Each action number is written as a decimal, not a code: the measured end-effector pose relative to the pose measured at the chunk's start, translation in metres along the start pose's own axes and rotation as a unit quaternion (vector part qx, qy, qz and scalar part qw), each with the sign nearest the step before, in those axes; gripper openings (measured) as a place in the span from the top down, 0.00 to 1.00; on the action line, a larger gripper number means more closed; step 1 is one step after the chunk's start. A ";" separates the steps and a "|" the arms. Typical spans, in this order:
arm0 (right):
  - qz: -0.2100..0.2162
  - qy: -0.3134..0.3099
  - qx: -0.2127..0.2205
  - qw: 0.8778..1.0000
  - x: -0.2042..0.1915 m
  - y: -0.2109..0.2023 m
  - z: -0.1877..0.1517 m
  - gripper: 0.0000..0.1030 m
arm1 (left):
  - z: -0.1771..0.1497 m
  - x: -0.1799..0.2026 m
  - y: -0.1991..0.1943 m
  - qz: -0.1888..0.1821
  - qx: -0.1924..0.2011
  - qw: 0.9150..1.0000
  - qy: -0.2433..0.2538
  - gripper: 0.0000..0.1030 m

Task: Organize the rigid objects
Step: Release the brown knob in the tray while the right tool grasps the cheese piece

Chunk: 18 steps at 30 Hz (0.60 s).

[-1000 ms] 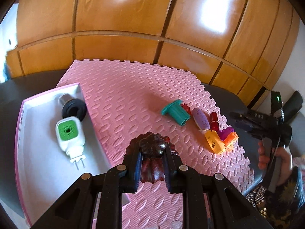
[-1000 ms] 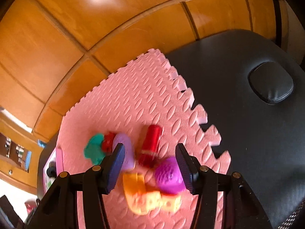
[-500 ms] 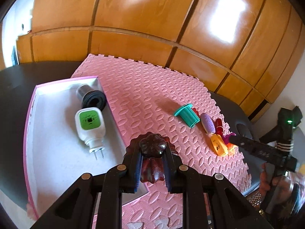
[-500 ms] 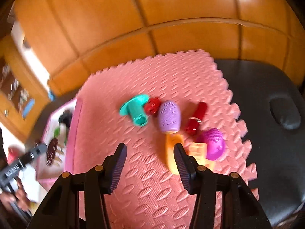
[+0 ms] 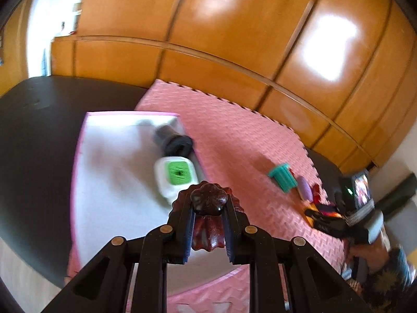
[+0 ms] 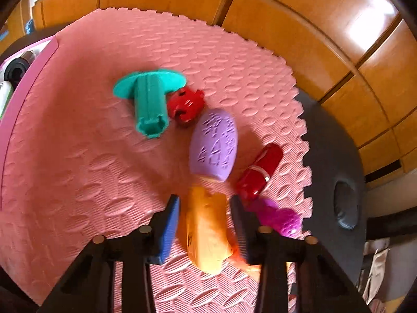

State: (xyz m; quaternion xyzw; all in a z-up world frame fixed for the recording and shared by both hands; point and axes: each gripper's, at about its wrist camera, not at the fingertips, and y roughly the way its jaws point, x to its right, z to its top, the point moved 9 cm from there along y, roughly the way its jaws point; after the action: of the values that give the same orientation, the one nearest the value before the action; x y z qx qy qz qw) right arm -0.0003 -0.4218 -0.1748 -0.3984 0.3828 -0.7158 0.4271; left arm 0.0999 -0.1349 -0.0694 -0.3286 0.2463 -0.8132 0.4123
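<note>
Orange wooden wall panels stand behind a dark padded table carrying a pink foam puzzle mat and, at its left edge, a pink-rimmed white tray. Your right gripper is spread around the orange toy piece, whose long axis runs straight along the fingers, so closing should catch its narrow sides. It is crowded: the purple embossed egg touches its far end, the red lipstick tube lies just right of the right finger, and a magenta dotted piece sits beside that finger. Expect to nudge those. The teal flanged stamper and red bead lie farther off. Your left gripper is pinching a dark maroon scalloped ornament above the tray, near the white-and-green plug and black roll already inside.
</note>
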 end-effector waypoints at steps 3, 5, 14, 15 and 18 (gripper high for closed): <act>-0.023 0.006 0.001 1.000 0.007 0.001 0.001 0.63 | 0.008 -0.024 -0.001 0.019 0.006 1.000 -0.013 0.81; -0.034 0.014 -0.002 0.999 0.013 0.003 0.002 0.63 | 0.013 -0.039 0.000 0.028 0.007 0.999 -0.025 0.81; -0.054 0.015 -0.017 0.998 0.020 0.010 -0.002 0.60 | 0.046 -0.079 0.022 0.061 0.006 0.997 -0.037 0.81; -0.048 0.018 -0.016 0.999 0.020 0.010 -0.002 0.60 | 0.049 -0.082 0.027 0.068 0.005 0.997 -0.035 0.81; -0.034 0.033 -0.023 0.999 0.021 0.012 -0.004 0.65 | 0.057 -0.086 0.041 0.073 -0.008 0.997 -0.032 0.81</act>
State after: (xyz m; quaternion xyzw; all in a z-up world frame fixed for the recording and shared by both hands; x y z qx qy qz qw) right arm -0.0072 -0.4444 -0.1817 -0.3973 0.3988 -0.7338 0.3803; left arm 0.2011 -0.0926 -0.0884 -0.3387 0.2625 -0.7682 0.4756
